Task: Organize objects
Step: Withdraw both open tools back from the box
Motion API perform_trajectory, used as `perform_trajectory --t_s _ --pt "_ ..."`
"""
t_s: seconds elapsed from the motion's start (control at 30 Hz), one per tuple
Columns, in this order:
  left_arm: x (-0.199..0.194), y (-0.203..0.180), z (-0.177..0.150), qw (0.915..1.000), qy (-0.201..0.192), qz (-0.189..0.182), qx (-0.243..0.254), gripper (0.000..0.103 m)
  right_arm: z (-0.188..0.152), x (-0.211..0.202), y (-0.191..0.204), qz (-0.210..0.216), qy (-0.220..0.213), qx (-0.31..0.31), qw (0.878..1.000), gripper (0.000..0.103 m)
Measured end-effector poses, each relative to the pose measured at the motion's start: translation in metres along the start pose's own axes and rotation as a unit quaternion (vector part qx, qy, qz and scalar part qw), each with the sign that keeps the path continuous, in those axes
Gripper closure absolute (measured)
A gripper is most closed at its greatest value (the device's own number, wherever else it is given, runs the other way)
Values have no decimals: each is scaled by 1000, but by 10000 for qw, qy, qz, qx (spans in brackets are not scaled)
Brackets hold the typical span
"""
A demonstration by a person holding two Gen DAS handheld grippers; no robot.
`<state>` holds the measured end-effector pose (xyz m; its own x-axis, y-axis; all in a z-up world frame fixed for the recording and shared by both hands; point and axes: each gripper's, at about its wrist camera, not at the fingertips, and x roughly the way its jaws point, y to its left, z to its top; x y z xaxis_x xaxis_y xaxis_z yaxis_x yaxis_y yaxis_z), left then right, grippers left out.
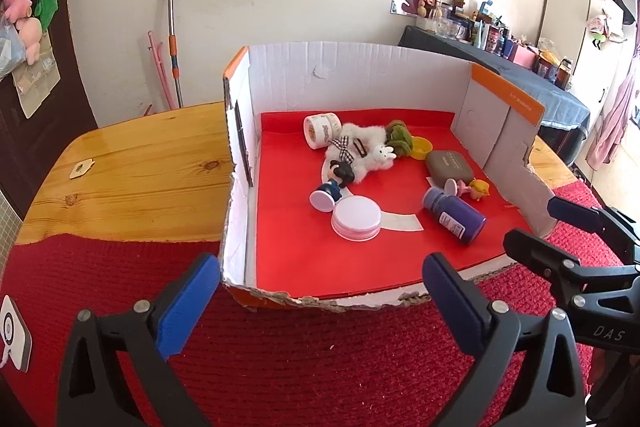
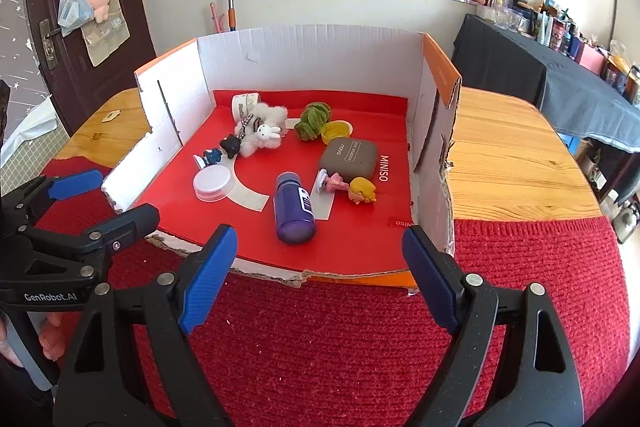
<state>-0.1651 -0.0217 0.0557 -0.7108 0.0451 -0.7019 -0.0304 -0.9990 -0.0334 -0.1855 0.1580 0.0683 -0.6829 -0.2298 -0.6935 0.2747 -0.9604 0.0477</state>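
Note:
A cardboard box (image 1: pixel 320 67) with a red floor and a cut-away front wall holds the loose objects. A purple bottle (image 2: pixel 294 207) lies on its side near the front. Beside it are a white round jar (image 2: pixel 213 182), a grey case (image 2: pixel 350 157), a blonde figurine (image 2: pixel 360 189), a dark-haired figurine (image 1: pixel 334 183), a white plush rabbit (image 1: pixel 360 147), a green plush (image 2: pixel 314 121), a yellow cap (image 2: pixel 338 130) and a tape roll (image 1: pixel 320 131). My left gripper (image 1: pixel 320 263) and right gripper (image 2: pixel 320 233) both hover open at the box's front edge, with nothing between their fingers.
The box stands on a wooden table (image 1: pixel 140 155) partly covered by a red knitted cloth (image 1: pixel 320 367). A dark-clothed side table (image 1: pixel 520 75) crowded with bottles stands at the back right. A mop (image 1: pixel 173 39) leans on the wall behind.

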Motion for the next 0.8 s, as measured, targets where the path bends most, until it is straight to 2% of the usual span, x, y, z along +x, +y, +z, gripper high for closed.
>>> perform_trajectory --t_s 0.3,0.53,0.8 --pt "5 2 -4 10000 61 51 -15 0 -2 0 2 -93 -66 -50 9999 16" --pt "17 10 -8 9992 307 -66 -264 0 -2 2 2 -113 -100 -66 9999 14" --pt "17 9 -9 9993 281 -70 -235 0 -2 4 3 -144 -109 -84 9998 14"
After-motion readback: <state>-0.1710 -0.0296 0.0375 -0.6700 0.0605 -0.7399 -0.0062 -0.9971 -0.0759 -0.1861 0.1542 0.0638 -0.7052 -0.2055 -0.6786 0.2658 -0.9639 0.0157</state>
